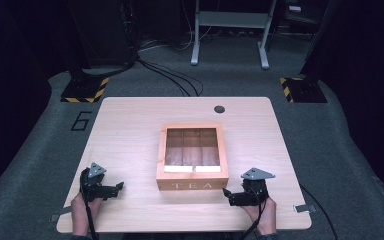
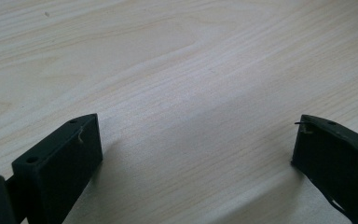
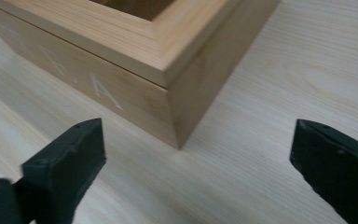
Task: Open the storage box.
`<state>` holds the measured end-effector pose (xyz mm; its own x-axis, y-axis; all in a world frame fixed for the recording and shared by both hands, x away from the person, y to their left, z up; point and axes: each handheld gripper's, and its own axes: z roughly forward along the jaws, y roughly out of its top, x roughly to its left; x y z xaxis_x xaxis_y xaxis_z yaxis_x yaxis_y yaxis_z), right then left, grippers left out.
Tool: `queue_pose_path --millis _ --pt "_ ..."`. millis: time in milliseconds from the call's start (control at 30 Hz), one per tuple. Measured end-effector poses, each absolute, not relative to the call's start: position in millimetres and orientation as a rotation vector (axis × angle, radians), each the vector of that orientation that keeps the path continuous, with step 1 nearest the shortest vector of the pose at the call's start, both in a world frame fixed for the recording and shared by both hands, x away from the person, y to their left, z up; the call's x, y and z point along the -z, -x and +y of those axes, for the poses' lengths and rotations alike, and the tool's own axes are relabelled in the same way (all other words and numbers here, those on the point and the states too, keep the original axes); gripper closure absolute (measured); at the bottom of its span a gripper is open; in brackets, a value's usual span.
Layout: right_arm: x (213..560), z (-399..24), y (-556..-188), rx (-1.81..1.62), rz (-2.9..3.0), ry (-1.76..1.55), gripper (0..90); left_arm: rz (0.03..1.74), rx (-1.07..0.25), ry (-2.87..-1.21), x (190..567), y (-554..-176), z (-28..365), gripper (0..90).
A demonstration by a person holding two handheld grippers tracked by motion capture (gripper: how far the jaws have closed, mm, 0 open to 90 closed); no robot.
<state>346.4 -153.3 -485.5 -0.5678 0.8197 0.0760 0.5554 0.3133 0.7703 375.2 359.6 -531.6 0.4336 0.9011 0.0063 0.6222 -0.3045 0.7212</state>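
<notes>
A wooden tea box [image 1: 192,159] with a windowed lid and the word TEA on its front stands shut at the middle of the table [image 1: 130,130]. My left gripper [image 1: 120,187] rests low at the front left, apart from the box, jaws wide open over bare wood [image 2: 196,140]. At the front right, my right gripper [image 1: 226,194] points toward the box's near right corner [image 3: 175,116]. Its jaws stand open with nothing between them [image 3: 198,149], a short way from that corner.
A dark round grommet [image 1: 219,109] sits near the table's far edge. Beyond the table, on the grey floor, are cables [image 1: 170,75], a metal frame [image 1: 230,30] and striped stand bases [image 1: 85,90].
</notes>
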Motion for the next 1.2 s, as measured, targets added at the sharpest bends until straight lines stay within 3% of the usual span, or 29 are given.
queue_pose_path --millis 333,567,1200 --pt "482.7 -139.3 -348.7 -1.171 2.258 -1.191 32.0 1.278 -0.551 -2.038 531.6 -375.3 359.7 1.2" --pt "479.5 -140.2 -347.0 -1.223 2.252 -1.170 44.6 1.278 -0.550 -2.038 531.6 -375.3 359.7 1.3" --pt "480.1 -136.9 -344.8 -1.184 2.210 -1.100 55.3 1.276 -0.550 -2.040 531.6 -375.5 359.9 1.2"
